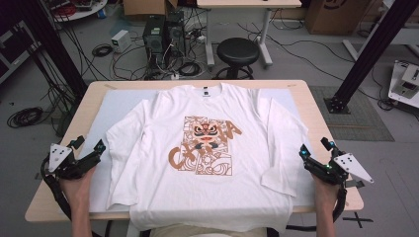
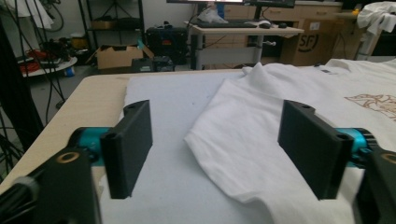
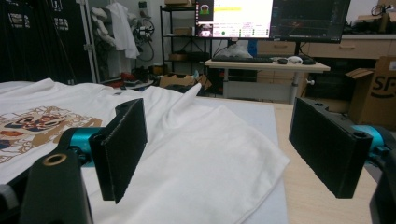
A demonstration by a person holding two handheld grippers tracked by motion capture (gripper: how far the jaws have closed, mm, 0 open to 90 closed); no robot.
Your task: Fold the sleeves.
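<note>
White long-sleeve shirt (image 1: 207, 148) is laid flat, print side up, w/ an orange-brown graphic (image 1: 203, 146) on the chest; it's spread over a pale mat (image 1: 114, 106) on the wooden table (image 1: 316, 113), collar twd the far edge, hem draped over the near edge. Both sleeves are folded in along the body. Left gripper (image 1: 88, 150) is held just off the shirt's left sleeve near the table's left edge, jaws spread wide, nothing pinched btwn them; in the left gripper view the sleeve edge (image 2: 205, 144) is seen lying on the mat btwn and past the jaws, not touched. Right gripper (image 1: 316, 152) is held beside the right sleeve, jaws also wide apart, nothing gripped; sleeve fabric (image 3: 219, 140) is seen ahead of them. Beyond the table: a black stool (image 1: 237, 52), cables and PC towers (image 1: 163, 34) on the floor.
</note>
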